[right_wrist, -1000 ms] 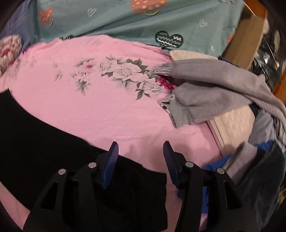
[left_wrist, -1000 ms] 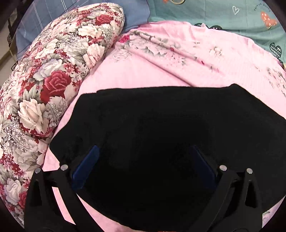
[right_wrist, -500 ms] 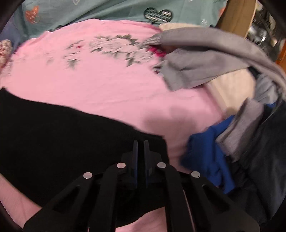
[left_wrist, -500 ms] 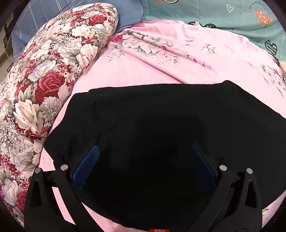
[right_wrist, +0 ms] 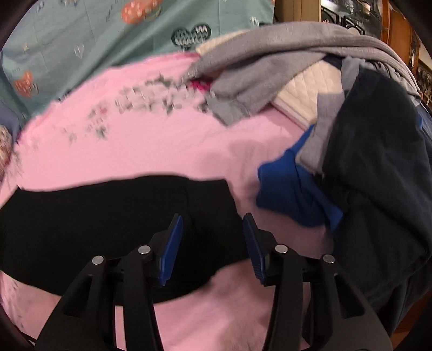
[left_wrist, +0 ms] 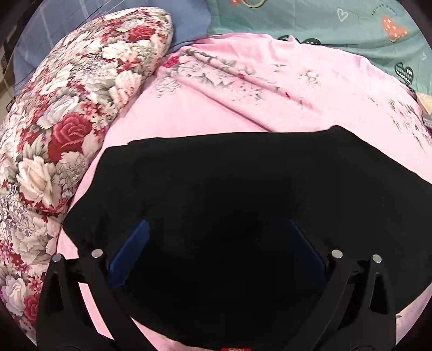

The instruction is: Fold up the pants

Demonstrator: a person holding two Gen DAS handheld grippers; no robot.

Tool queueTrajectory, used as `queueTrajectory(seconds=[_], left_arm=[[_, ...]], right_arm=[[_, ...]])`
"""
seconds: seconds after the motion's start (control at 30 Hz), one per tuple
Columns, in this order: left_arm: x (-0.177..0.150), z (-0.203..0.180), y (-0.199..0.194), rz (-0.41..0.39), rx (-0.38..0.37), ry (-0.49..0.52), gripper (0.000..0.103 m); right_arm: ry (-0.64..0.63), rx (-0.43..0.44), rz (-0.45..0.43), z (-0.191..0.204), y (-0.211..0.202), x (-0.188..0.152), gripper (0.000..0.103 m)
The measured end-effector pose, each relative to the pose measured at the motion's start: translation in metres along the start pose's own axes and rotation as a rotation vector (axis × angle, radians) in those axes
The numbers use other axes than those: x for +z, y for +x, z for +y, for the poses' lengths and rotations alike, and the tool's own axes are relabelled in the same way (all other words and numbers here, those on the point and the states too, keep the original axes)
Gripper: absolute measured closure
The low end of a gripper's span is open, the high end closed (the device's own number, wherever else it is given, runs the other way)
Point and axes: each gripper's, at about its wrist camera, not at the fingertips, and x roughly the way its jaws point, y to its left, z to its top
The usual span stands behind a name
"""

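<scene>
Black pants (left_wrist: 243, 189) lie flat on a pink floral bedsheet (left_wrist: 243, 89). In the left wrist view my left gripper (left_wrist: 216, 226) is wide open, its blue pads over the near part of the pants. In the right wrist view the pants' right end (right_wrist: 108, 216) lies across the lower left. My right gripper (right_wrist: 213, 218) is open with its fingertips over that end of the fabric, holding nothing.
A red-and-white floral pillow (left_wrist: 62, 129) lies along the left. A teal patterned blanket (left_wrist: 337, 24) lies at the back. On the right a pile of clothes: grey garment (right_wrist: 270, 70), blue cloth (right_wrist: 291, 189), dark garment (right_wrist: 378, 175), over a quilted cream cover (right_wrist: 305, 91).
My right gripper shut on the pants' end half a second ago and has now opened again, tilting toward the clothes pile. My left gripper stayed open over the pants.
</scene>
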Motion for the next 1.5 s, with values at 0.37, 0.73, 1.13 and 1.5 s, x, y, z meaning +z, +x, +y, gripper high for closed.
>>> queueTrajectory(seconds=[0.37, 0.73, 1.13, 1.5], left_arm=[[-0.009, 0.005, 0.003, 0.012, 0.0, -0.025, 0.002], [-0.012, 0.009, 0.005, 0.029, -0.022, -0.037, 0.002], [-0.018, 0.001, -0.002, 0.02, -0.054, 0.012, 0.002], [-0.026, -0.008, 0.002, 0.057, -0.091, 0.029, 0.002]], right_arm=[[-0.065, -0.124, -0.08, 0.029, 0.003, 0.006, 0.094], [0.213, -0.071, 0.001, -0.015, -0.012, -0.013, 0.05], [0.3, 0.057, 0.016, -0.009, -0.027, -0.033, 0.046], [0.385, 0.213, 0.089, 0.013, -0.011, -0.048, 0.04]])
